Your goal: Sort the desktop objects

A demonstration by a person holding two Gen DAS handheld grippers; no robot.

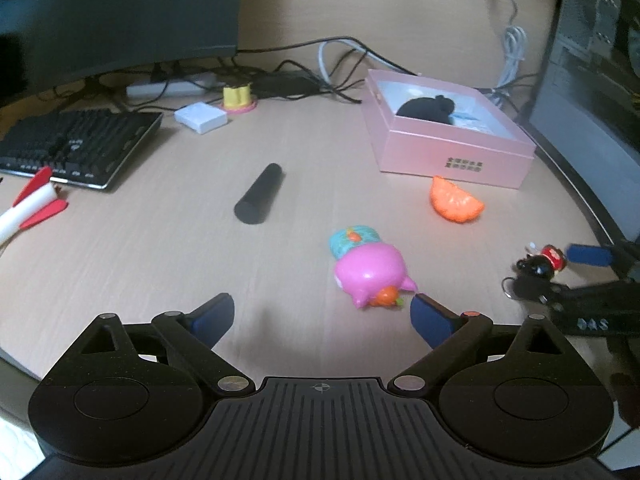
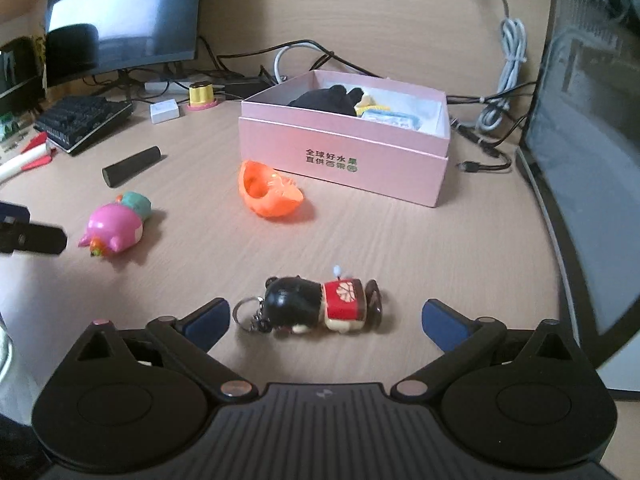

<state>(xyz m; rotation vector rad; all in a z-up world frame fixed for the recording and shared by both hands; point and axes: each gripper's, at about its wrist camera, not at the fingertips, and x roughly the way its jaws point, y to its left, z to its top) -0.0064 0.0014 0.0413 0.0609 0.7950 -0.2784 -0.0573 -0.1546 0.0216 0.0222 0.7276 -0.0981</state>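
So I've got both grippers wide open with nothing in them right now. Right gripper point(image 2: 326, 320) is lined up on the little doll keychain point(image 2: 316, 306), which lies on the desk point(image 2: 440, 260) between the fingers but isn't pinched yet, so my guess is the next move is to squeeze and carry it to the pink box point(image 2: 344, 144). Left gripper point(image 1: 322, 316) hangs just short of the pink pig toy point(image 1: 370, 270). The orange toy point(image 2: 270, 194) sits right by the box. Can't really make out the black thing already in the box.
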